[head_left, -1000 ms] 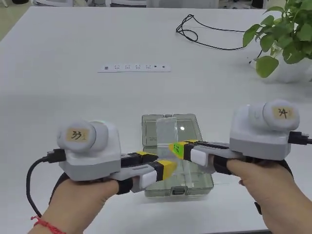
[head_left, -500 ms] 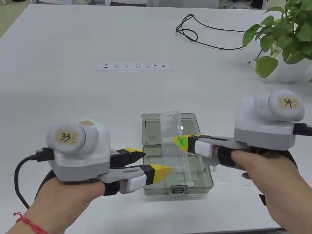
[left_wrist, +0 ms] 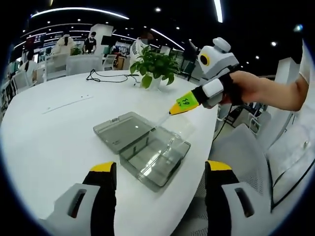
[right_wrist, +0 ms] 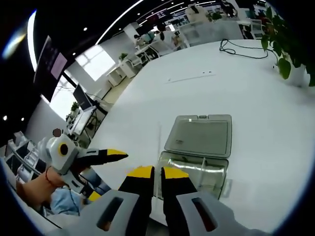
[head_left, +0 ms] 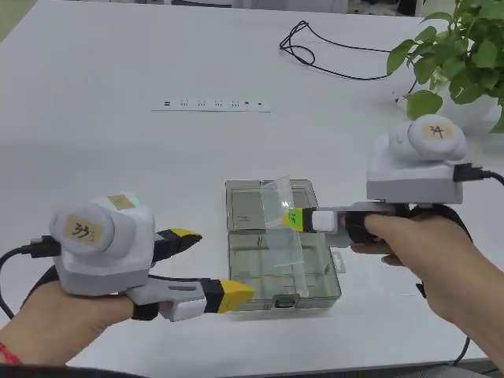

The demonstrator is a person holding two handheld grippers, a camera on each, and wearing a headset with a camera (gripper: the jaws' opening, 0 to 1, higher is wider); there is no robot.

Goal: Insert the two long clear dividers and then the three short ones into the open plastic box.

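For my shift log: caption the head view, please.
Right gripper holds a clear divider tilted over the open plastic box; left gripper hangs open beside it.

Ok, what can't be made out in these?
Head view: count of dividers already seated in the box; clear on clear.
Head view: whether the divider in the right gripper is long or short; edges fade.
Head view: markings on the white strip; too small.
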